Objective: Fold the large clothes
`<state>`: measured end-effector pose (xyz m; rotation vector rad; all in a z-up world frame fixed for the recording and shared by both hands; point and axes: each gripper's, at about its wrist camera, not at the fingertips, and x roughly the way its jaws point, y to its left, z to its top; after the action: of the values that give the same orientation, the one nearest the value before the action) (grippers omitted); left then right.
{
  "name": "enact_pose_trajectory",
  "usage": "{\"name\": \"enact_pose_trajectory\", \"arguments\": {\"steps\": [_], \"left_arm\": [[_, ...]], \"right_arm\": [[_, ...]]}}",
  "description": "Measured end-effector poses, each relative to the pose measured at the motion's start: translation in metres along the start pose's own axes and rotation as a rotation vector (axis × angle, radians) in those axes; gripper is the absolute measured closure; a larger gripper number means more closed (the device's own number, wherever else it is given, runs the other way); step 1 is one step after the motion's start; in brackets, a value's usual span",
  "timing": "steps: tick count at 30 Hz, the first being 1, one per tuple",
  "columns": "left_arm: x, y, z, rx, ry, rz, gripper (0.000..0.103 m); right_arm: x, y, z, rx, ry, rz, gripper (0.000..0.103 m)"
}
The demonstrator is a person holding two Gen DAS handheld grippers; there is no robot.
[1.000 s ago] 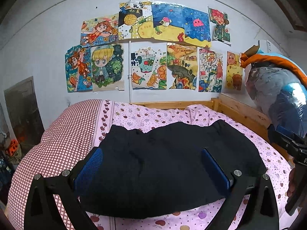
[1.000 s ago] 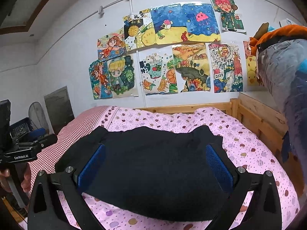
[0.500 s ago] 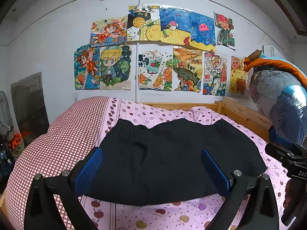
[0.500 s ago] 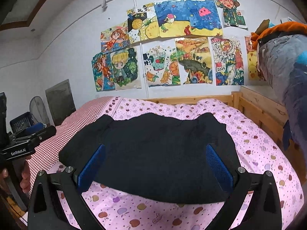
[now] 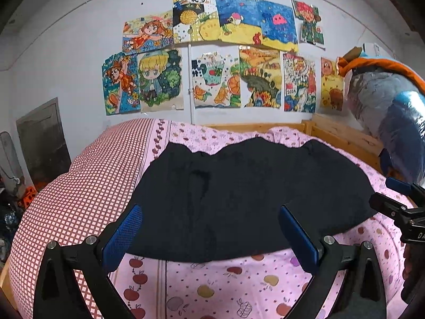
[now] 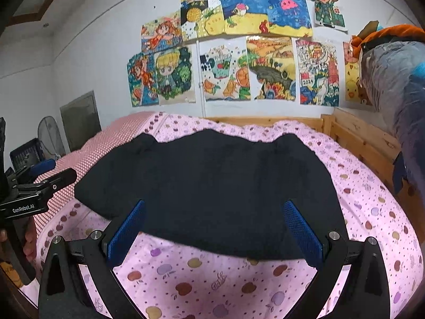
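Both grippers have pulled back and up from a second ago, so more pink quilt shows below the garment's near hem.

Left wrist view: my left gripper (image 5: 209, 235) hangs spread wide and empty over the black garment (image 5: 239, 186), which lies flat across the quilt (image 5: 212, 287); I'd say it's laid out that way for folding.

Right wrist view: my right gripper (image 6: 215, 232) is equally wide, holding nothing, squared to the hem, probably to pick a grab point.
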<state>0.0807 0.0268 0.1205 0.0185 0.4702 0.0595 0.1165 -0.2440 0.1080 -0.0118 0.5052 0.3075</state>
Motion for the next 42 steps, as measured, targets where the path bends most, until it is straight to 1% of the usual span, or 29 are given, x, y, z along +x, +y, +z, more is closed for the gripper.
{"name": "enact_pose_trajectory", "arguments": {"steps": [5, 21, 42], "left_arm": [[0.002, -0.001, -0.003, 0.005, 0.013, 0.001, 0.0], [-0.002, -0.011, -0.004, 0.046, 0.0, 0.003, 0.0], [-0.003, -0.012, -0.005, 0.045, -0.001, 0.003, 0.0]], "right_arm": [[0.002, -0.003, 0.0, 0.014, 0.013, -0.01, 0.002], [0.003, -0.002, 0.0, 0.021, 0.019, -0.01, 0.002], [0.005, -0.002, -0.002, 0.026, 0.024, -0.009, 0.002]]}}
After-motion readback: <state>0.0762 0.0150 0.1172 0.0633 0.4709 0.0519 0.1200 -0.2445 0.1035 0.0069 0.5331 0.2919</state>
